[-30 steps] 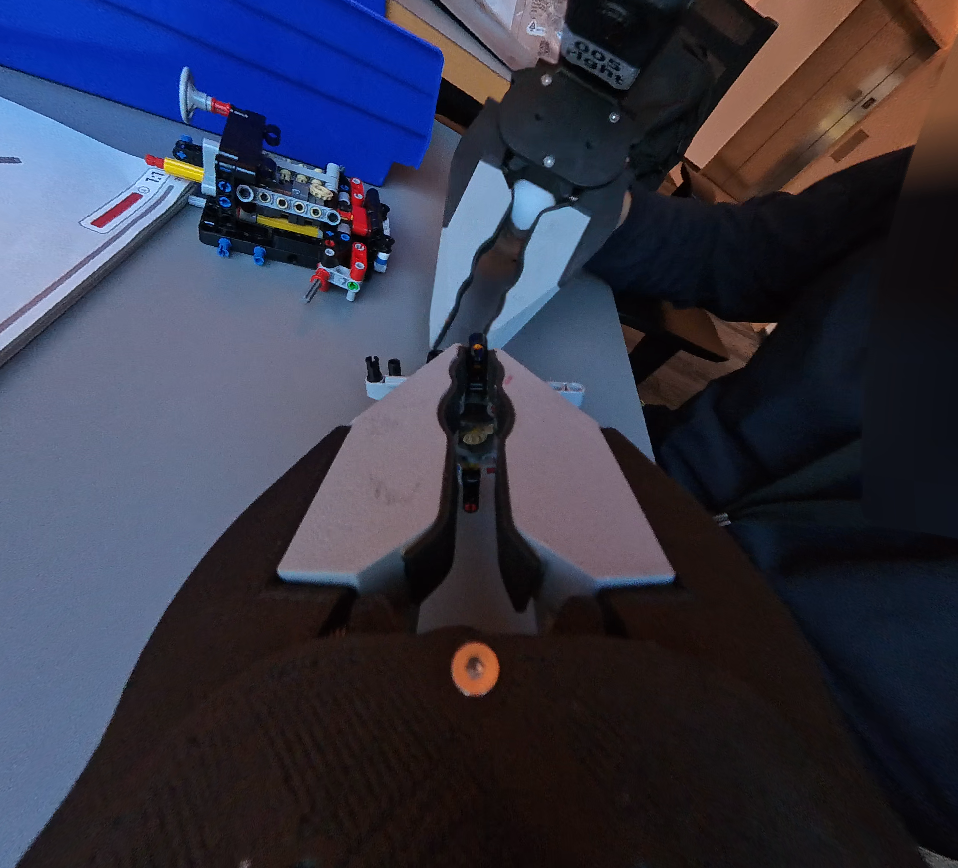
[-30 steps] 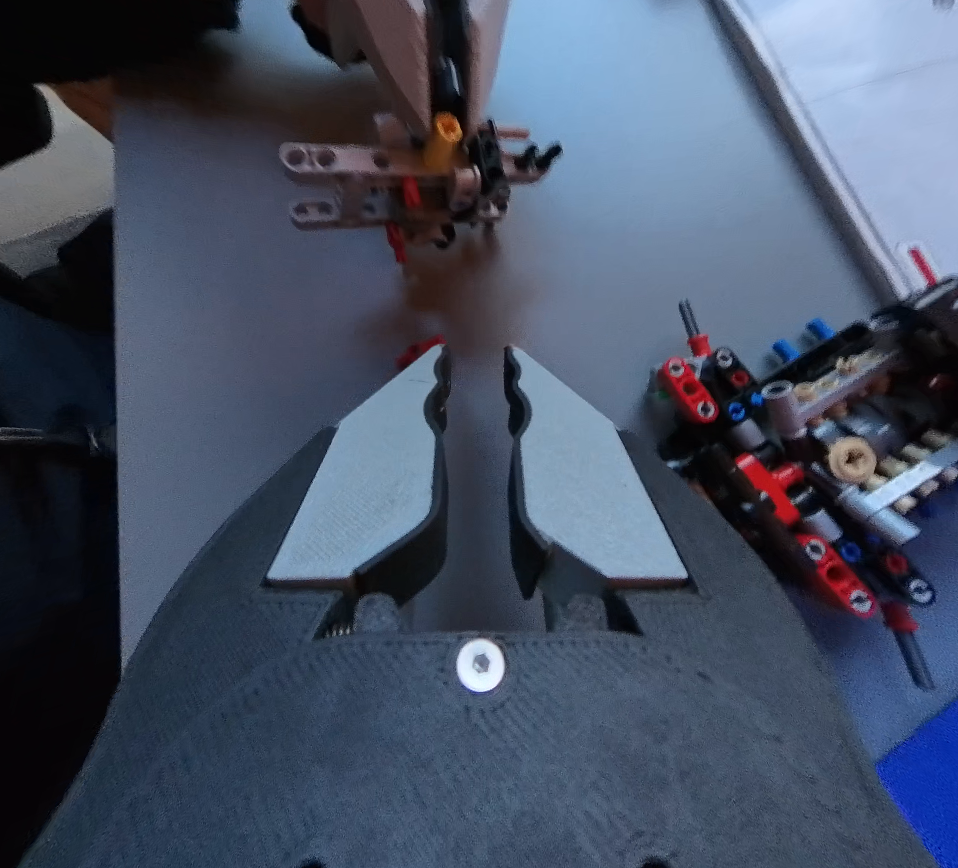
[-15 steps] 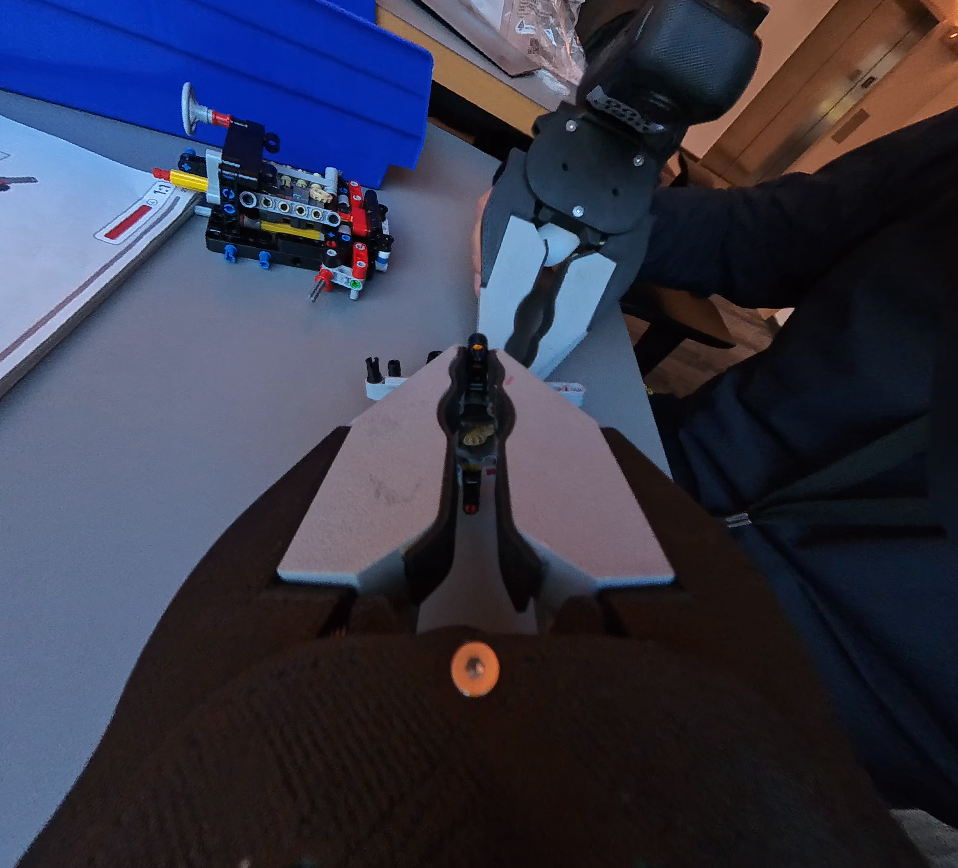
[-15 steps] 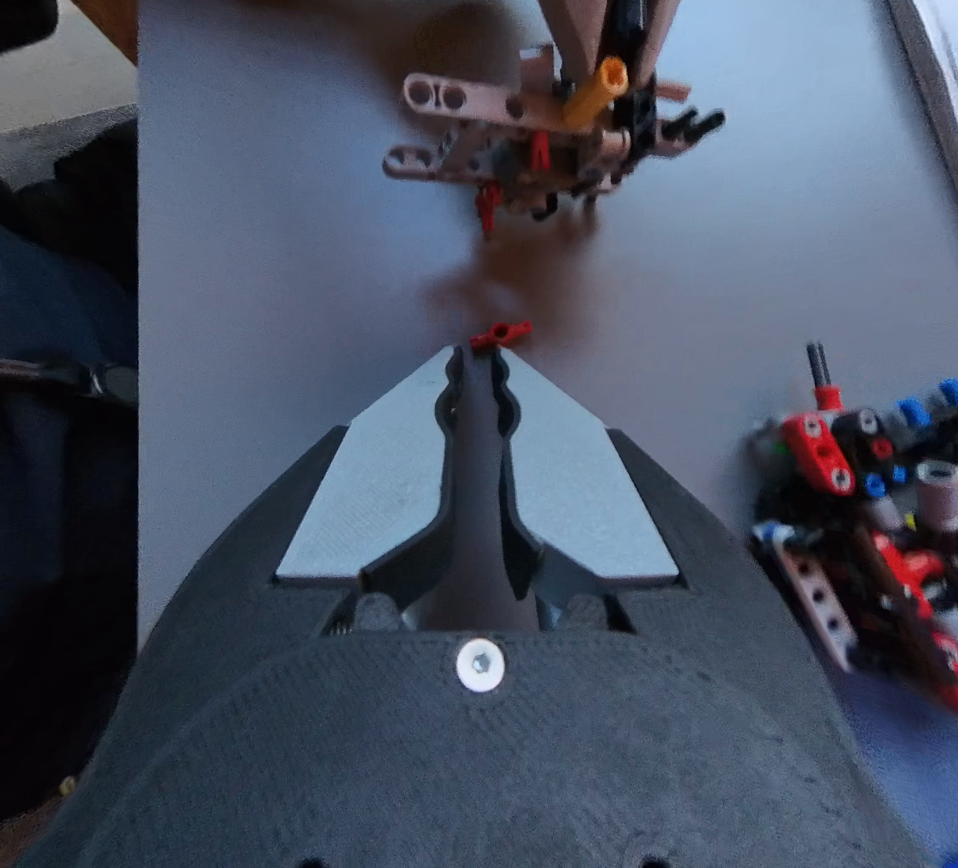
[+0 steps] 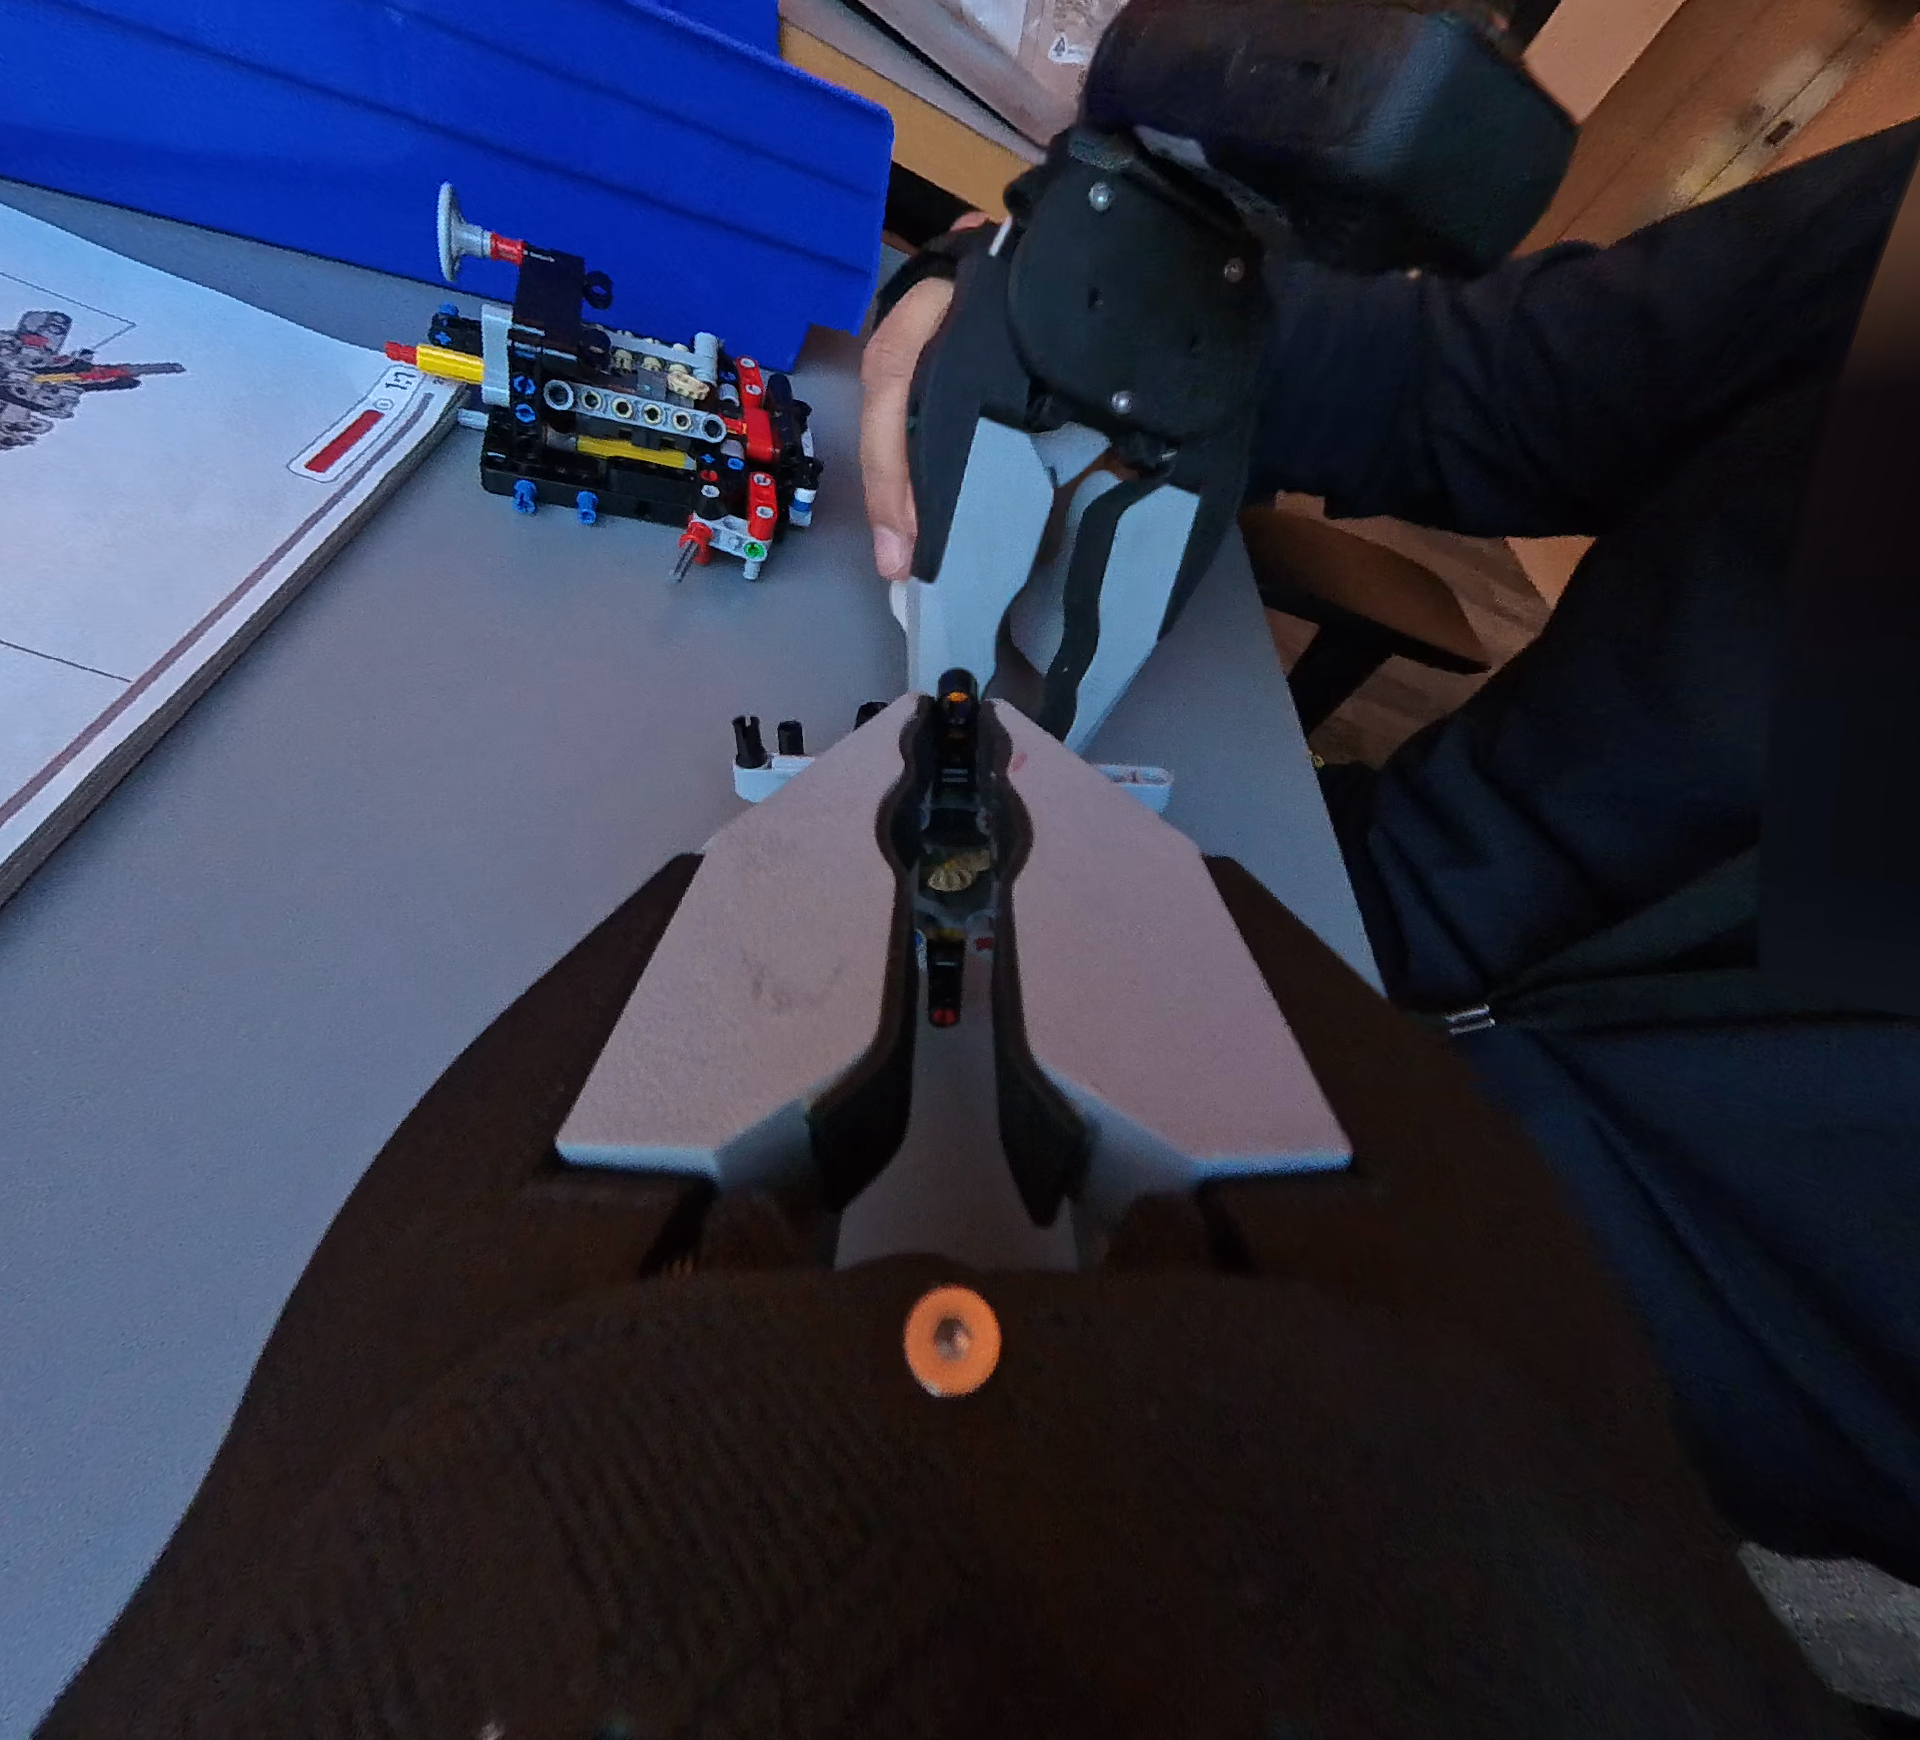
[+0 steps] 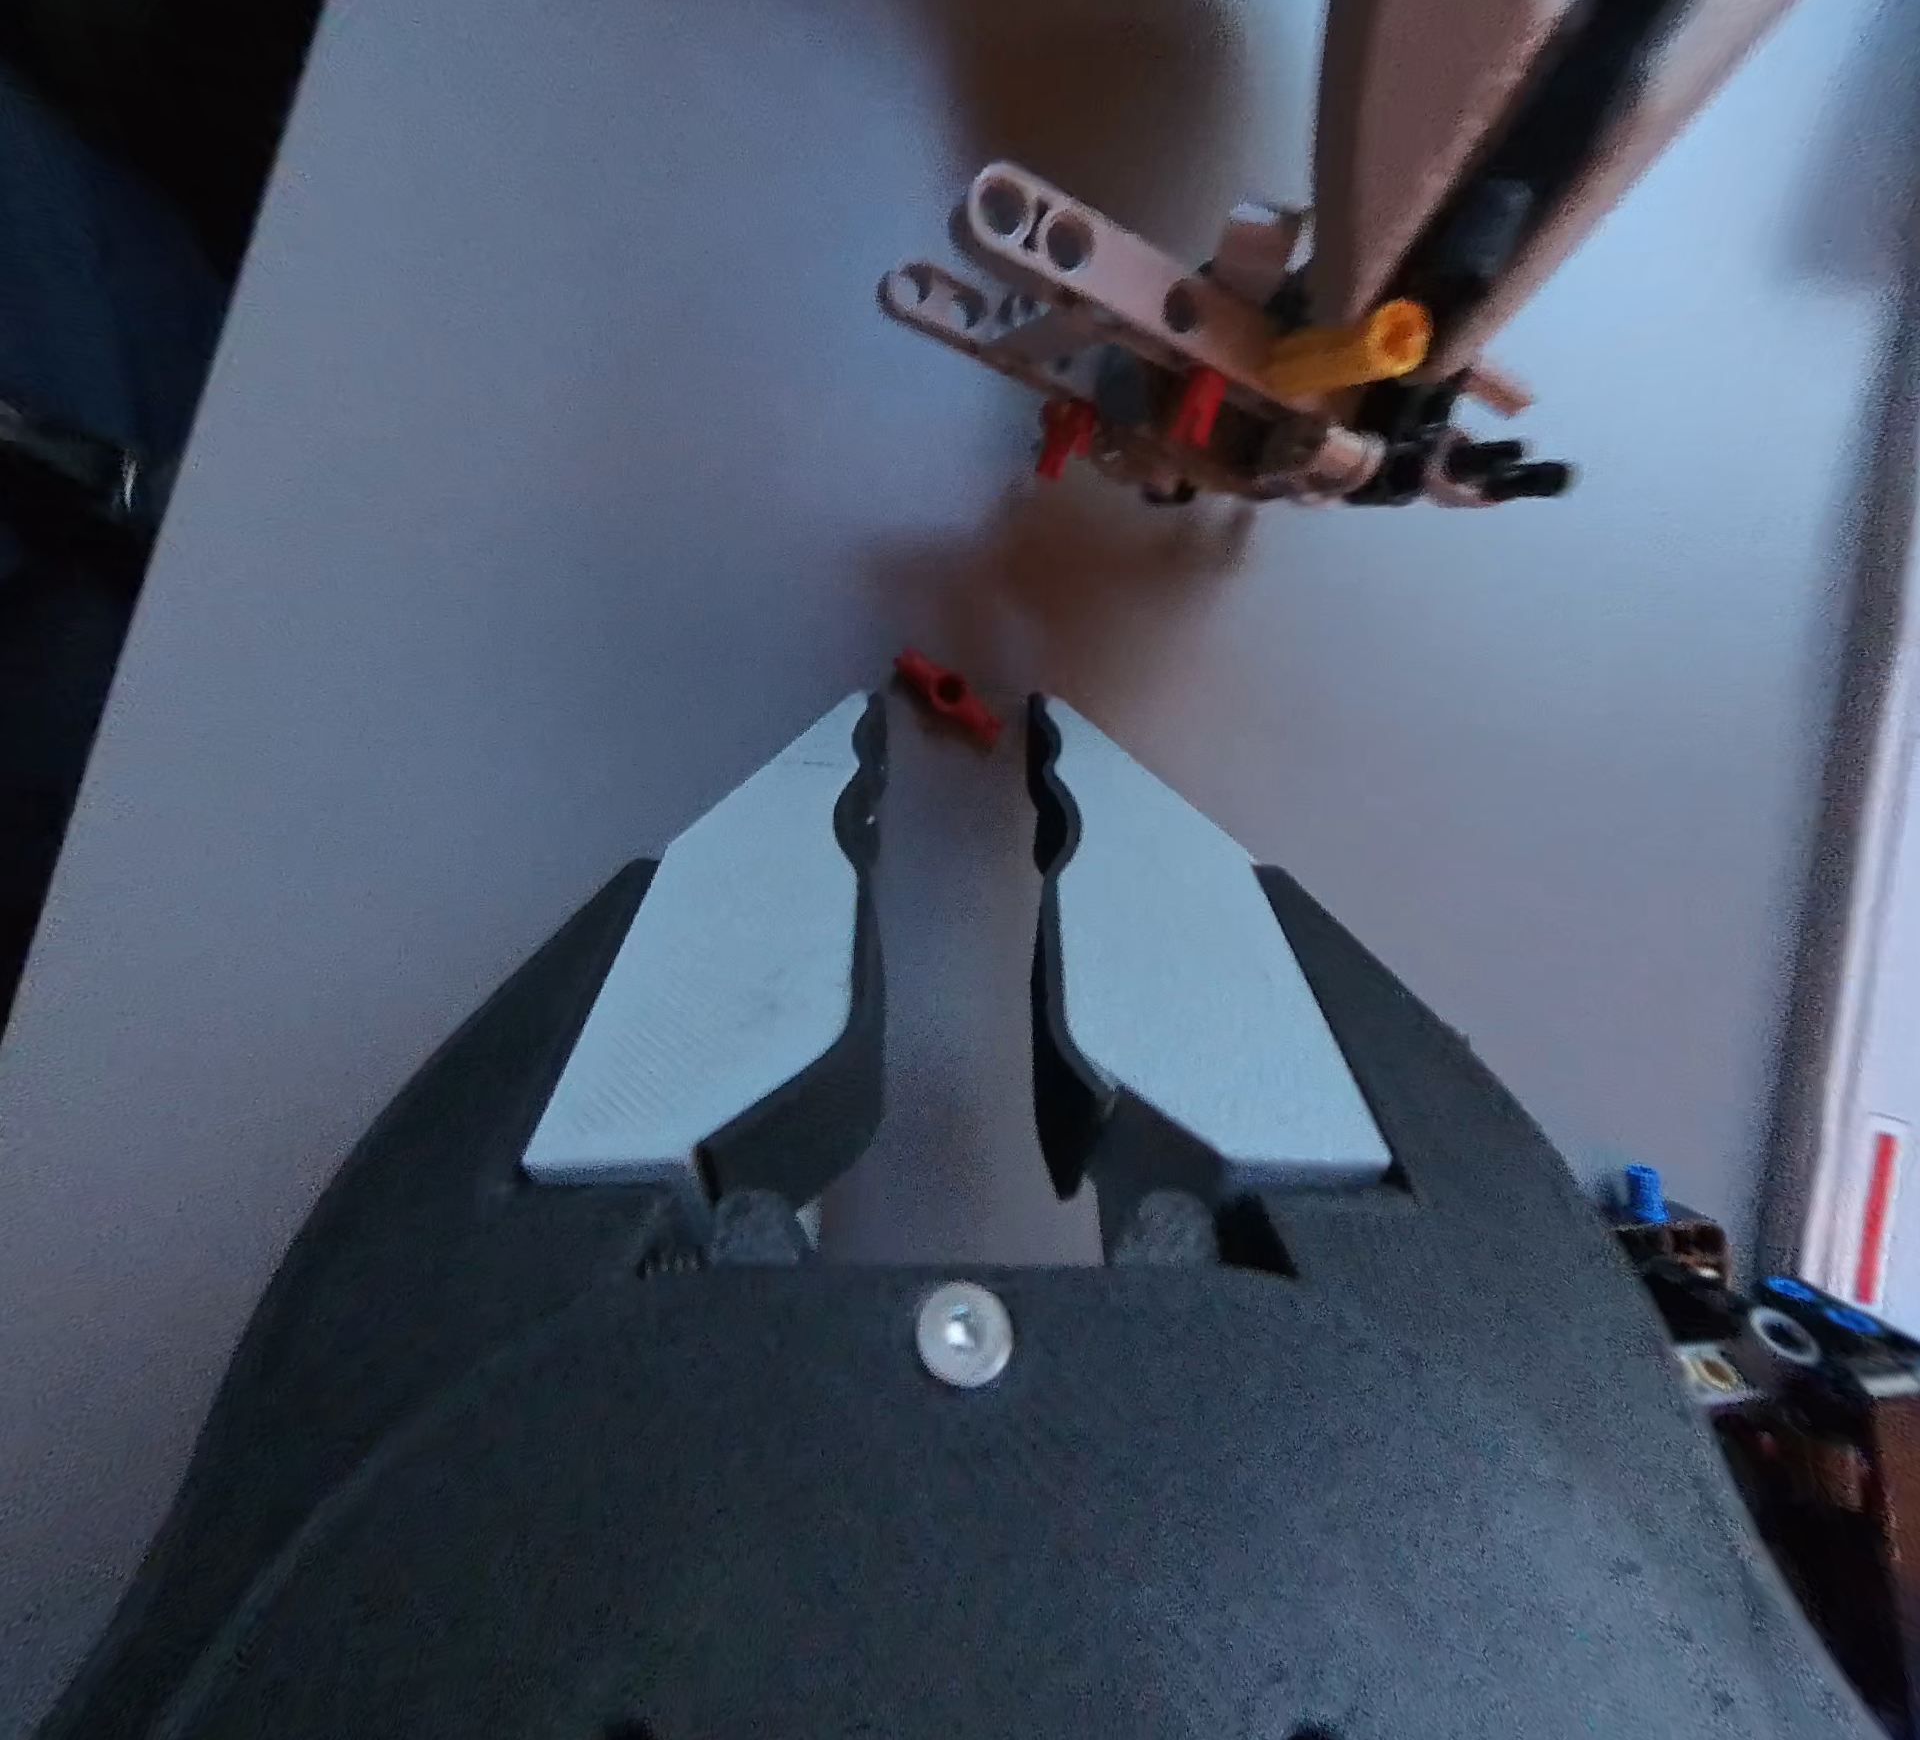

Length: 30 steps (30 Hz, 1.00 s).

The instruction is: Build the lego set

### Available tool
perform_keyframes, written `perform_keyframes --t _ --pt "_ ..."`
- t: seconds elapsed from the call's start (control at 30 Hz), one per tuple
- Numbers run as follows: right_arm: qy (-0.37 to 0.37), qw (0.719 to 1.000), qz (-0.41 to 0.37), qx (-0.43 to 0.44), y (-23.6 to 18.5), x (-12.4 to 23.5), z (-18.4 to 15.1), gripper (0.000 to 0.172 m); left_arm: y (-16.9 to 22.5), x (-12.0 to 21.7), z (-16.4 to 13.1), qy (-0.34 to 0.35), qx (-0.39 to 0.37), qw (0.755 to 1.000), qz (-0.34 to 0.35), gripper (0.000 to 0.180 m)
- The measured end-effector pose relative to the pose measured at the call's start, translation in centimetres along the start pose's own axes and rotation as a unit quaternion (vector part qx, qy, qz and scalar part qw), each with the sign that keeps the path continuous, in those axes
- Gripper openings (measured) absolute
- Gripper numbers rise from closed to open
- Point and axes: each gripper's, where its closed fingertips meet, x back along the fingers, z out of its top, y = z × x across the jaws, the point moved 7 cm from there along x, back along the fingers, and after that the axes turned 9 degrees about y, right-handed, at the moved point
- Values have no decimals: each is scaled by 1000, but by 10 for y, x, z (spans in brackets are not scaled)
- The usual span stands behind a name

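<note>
- The left gripper [image 5: 954, 714] has its fingers [image 5: 800, 942] pinched on a small brick assembly [image 6: 1226, 360] of pale beams, black pins and an orange tube; the pads press on its dark middle part, seen between them with a tan gear [image 5: 948, 878] deeper in the slot.
- The assembly's pale beam ends stick out on both sides of the left fingers, with black pins [image 5: 764, 740] upright on the left end.
- In the right wrist view the assembly hangs above the grey table [image 6: 520, 547], held from above and tilted, well ahead of the right fingers.
- The right gripper [image 6: 951, 719] has its fingers [image 6: 748, 942] spread, with nothing pressed between the pads.
- A small red pin [image 6: 948, 698] lies on the table just at the right fingertips, crosswise in the gap; it is close to the left tip, and whether it touches cannot be told.
- In the left wrist view the right gripper points down at the table just beyond the left fingertips, a hand [image 5: 894, 423] around its body.
- A larger brick model [image 5: 634, 433], black with red, yellow and blue parts, stands on the table ahead and left of the left fingers.
- An open booklet [image 5: 187, 485] lies left of that model; a blue bin [image 5: 416, 59] stands behind both.
</note>
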Motion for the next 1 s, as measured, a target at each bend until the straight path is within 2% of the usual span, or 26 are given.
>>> perform_keyframes --t 0.03,0.1,0.13,0.37,0.5,0.73,0.83,0.97,1.0 --pt "-6 1000 12 -1 -1 -1 0 21 -1 0 -1 -3 -4 1000 4 5" --pt "-22 999 20 -17 -3 3 -2 3 -1 1 0 -2 -8 1000 8 5" --pt "-25 999 22 -28 -6 5 -4 2 -1 2 1 1 -8 1000 10 5" --pt "20 997 -22 -64 -15 6 -1 17 -2 2 1 4 -5 1000 12 5" --pt "32 995 -47 -81 -14 -1 -2 4 -2 2 0 4 -2 1000 11 5" --pt "72 991 -59 -99 -22 3 -9 13 -2 7 -4 23 -1 1000 0 4" --pt "77 990 -60 -99 -22 4 -12 5 -2 9 -5 25 6 1000 -2 5" --pt "82 990 -47 -102 -25 5 -12 15 -2 10 -4 23 4 1000 1 5" --pt "82 990 -50 -100 -25 5 -12 9 -2 10 -4 23 4 1000 3 4"
